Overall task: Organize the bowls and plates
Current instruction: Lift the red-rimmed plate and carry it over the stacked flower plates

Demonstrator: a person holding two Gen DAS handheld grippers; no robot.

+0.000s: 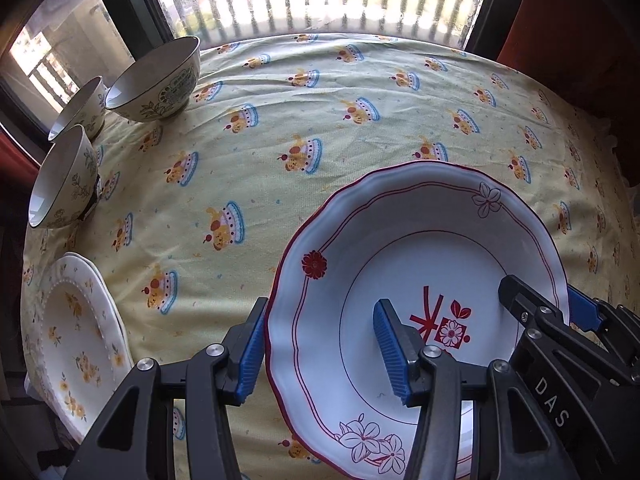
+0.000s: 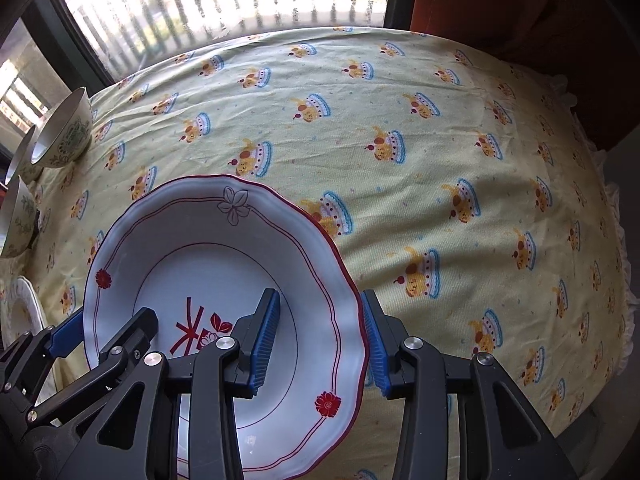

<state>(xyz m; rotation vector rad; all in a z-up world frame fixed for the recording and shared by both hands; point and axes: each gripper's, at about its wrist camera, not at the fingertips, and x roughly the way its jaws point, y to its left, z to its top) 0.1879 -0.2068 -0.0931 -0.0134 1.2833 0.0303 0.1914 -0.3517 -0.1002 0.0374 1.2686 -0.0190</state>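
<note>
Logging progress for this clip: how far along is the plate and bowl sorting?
Done, apparently: three floral bowls grouped at the tablecloth's far left, and yellow-flowered plates stacked near the left edge. In hand: the red-rimmed plate, with the left gripper and right gripper each straddling opposite sides of its rim. Left: setting this plate down, probably with the other plates. Whether the bowls get stacked is unclear.

A: Plate [image 1: 400, 248] colours?
B: White, red rim line, red flowers, red centre motif. Tongs pads [image 1: 390, 356] blue.
A: Cloth?
B: Tablecloth [image 1: 320, 120] pale yellow, cake-and-puppy print. Bowls [image 1: 160, 80] cream, green floral.
</note>
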